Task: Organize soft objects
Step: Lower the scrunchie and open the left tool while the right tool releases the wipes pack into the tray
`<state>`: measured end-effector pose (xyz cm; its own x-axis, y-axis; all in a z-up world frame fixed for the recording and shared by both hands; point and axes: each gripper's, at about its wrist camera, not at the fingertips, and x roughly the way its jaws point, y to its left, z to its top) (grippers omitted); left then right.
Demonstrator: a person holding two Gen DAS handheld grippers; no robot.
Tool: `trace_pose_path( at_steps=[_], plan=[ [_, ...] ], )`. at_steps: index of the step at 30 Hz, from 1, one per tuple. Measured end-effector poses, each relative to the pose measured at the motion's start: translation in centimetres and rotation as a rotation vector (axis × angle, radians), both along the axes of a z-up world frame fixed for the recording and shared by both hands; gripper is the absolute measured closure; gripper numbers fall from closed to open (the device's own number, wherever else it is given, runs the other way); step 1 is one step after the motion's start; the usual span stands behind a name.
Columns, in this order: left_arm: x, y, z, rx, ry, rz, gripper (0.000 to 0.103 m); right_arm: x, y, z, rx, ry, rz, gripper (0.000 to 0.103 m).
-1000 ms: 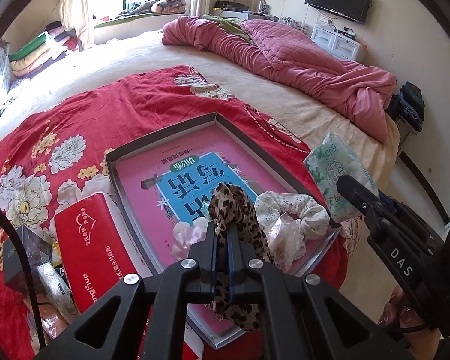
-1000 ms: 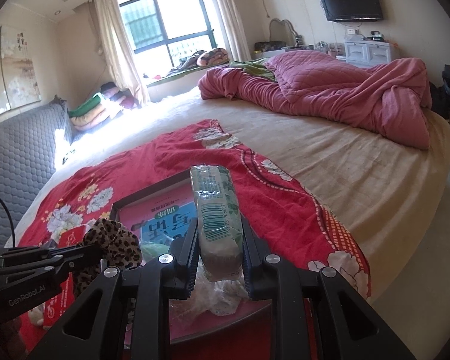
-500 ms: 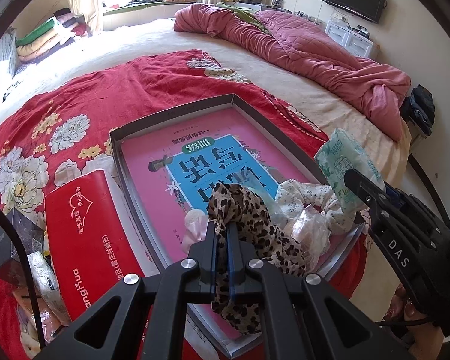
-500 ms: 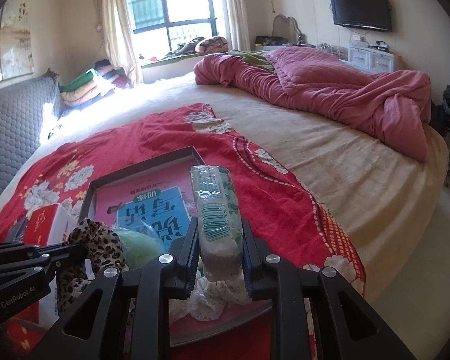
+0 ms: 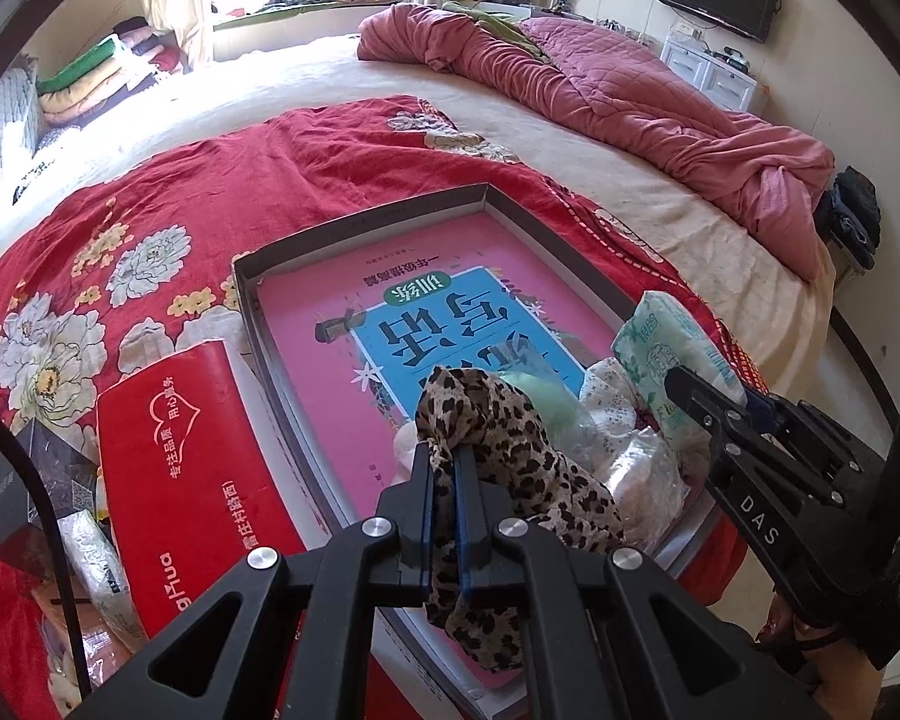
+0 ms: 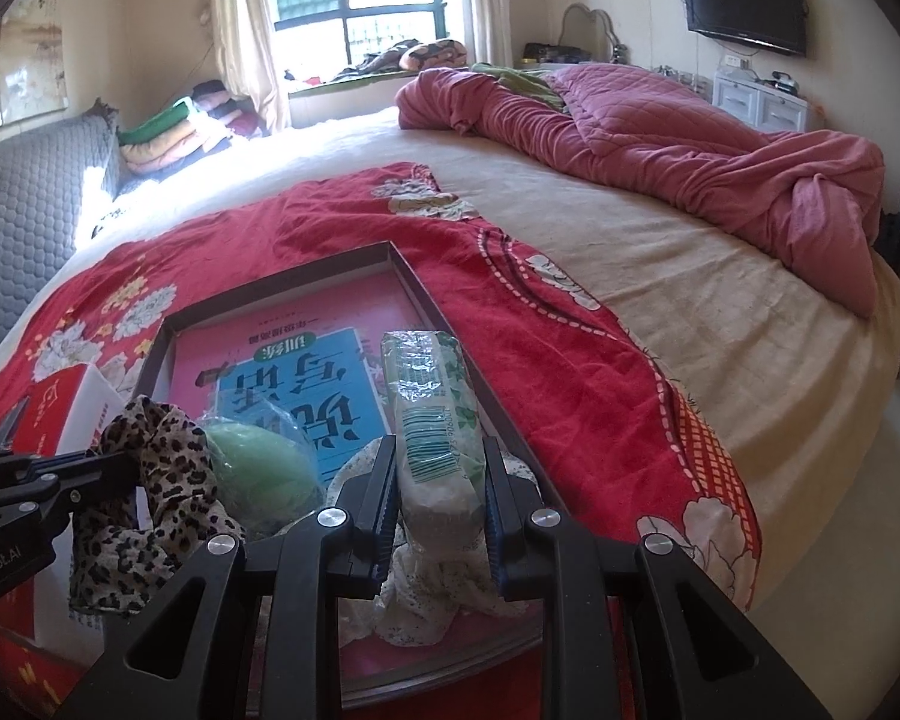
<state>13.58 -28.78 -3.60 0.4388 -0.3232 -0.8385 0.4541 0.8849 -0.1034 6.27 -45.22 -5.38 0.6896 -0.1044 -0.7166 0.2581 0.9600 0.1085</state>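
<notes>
Left tongs [image 5: 444, 468] clench a leopard-print scrunchie [image 5: 510, 450], held above the near end of a shallow dark-rimmed tray [image 5: 360, 222] that lies on the bed's red floral blanket [image 5: 150, 198] near the bed's front edge. Right tongs [image 6: 438, 468] grip a green-and-white tissue packet [image 6: 432, 414] upright between their blue pads, over the tray's near right corner. Beneath both tools, at the tray's near end, sit a white patterned scrunchie [image 6: 426, 594], a pale green round item [image 6: 264, 468] and some clear crinkled plastic [image 5: 636, 468], all resting on a pink book with a blue panel [image 5: 450, 312] that fills the tray floor. Just beside the tray's left wall lies a red box [image 5: 174, 480] printed with white characters, with a dark small box [image 5: 36, 486] and wrapped packets at the bed's near left edge. Farther across the cream mattress [image 6: 660, 252], a crumpled pink quilt [image 6: 660, 132] stretches toward the far right side, below a wall-mounted television [image 6: 744, 6]. Folded bedding [image 6: 168, 132] is stacked by the window [image 6: 354, 0] at the far left.
</notes>
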Motion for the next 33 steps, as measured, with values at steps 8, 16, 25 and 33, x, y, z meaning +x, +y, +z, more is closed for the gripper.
trace_pose_path(
  at_steps=[8,16,25,33],
  plan=[
    [0.1,0.1,-0.1,0.000,0.004,0.003,0.097,0.4,0.7,-0.6,0.045,0.010,0.047,0.076],
    [0.0,0.0,-0.2,0.013,0.004,-0.001,0.097,0.5,0.9,-0.6,0.115,-0.004,0.078,0.072],
    [0.1,0.2,-0.3,0.027,0.014,0.006,0.096,0.3,1.1,-0.4,0.158,-0.025,0.113,0.067],
    [-0.1,0.3,-0.1,0.040,0.015,0.001,0.088,0.0,1.0,0.0,0.195,-0.050,0.120,0.066]
  ],
)
